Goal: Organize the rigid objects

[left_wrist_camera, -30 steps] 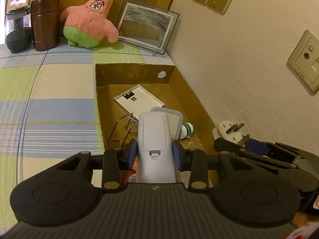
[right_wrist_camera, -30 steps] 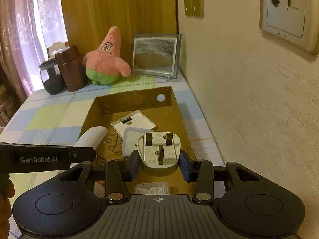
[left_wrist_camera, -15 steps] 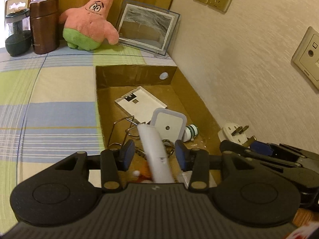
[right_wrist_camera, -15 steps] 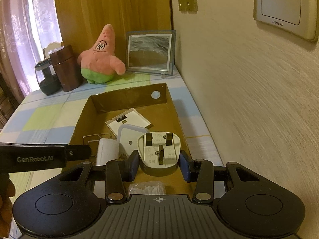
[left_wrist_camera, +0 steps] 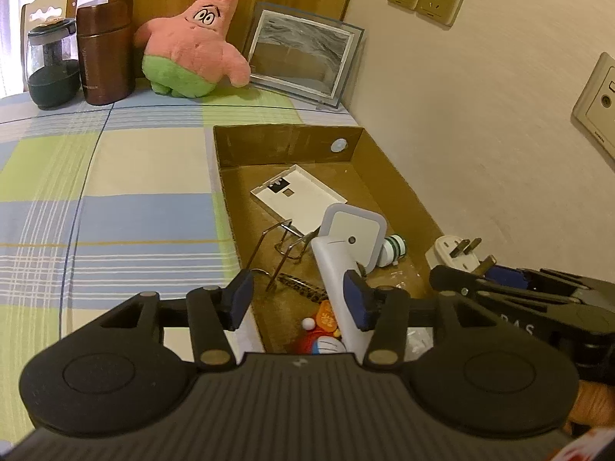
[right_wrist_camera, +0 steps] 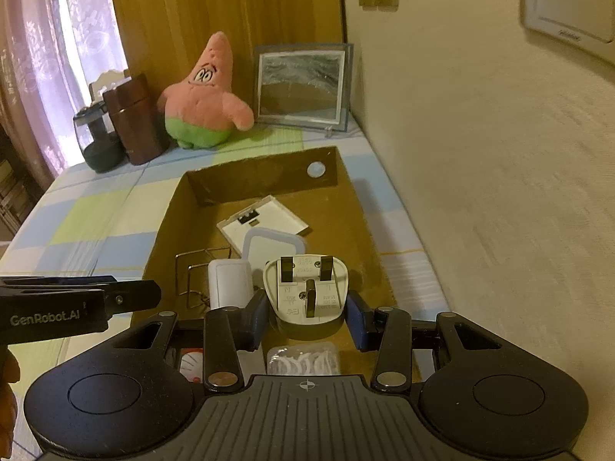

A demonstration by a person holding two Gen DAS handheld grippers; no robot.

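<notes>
Left wrist view: the left gripper (left_wrist_camera: 298, 299), jaws just opened, has dropped one white remote (left_wrist_camera: 338, 276) into the cardboard box (left_wrist_camera: 399, 196); the right gripper (right_wrist_camera: 306, 317) clamps one three-pin plug (right_wrist_camera: 305, 292).

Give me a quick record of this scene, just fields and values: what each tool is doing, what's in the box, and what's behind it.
left tool: jaws have just been opening; white remote released, lying in the box by the right pad
right tool: shut on white plug, held over the box
cardboard box: flat white plate, square white device, wire stand, small toys
behind box: pink star plush, framed picture, brown canister
</notes>
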